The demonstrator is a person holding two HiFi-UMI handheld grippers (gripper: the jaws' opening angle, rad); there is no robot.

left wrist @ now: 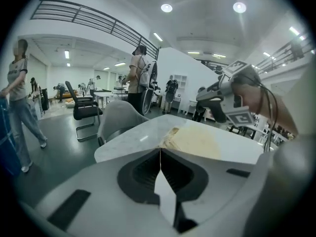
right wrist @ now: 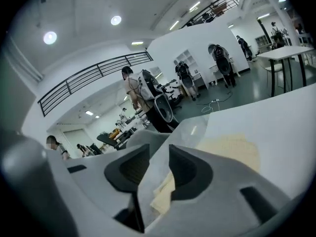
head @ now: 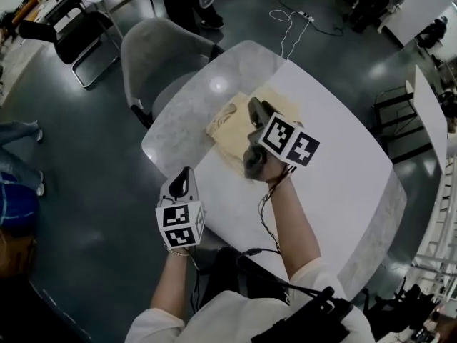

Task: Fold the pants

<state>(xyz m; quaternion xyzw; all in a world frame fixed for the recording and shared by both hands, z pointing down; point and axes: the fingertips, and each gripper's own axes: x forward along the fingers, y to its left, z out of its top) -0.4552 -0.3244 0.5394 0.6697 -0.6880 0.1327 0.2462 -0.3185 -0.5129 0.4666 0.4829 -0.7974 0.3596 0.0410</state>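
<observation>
I judge the folding nearly done: the cream pants [head: 230, 131] lie stacked mid-frame on the table [head: 343, 170]. My left hand-held gripper [head: 183, 176] is pressed together and empty. The right hand-held gripper [head: 255, 109] is parted over them, gripping nothing. Next I'd square any loose edge.

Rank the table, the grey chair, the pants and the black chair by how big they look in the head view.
1. table, clearly largest
2. grey chair
3. pants and black chair: about alike here, and the chair stands farther from the camera, so I won't rank them.
</observation>
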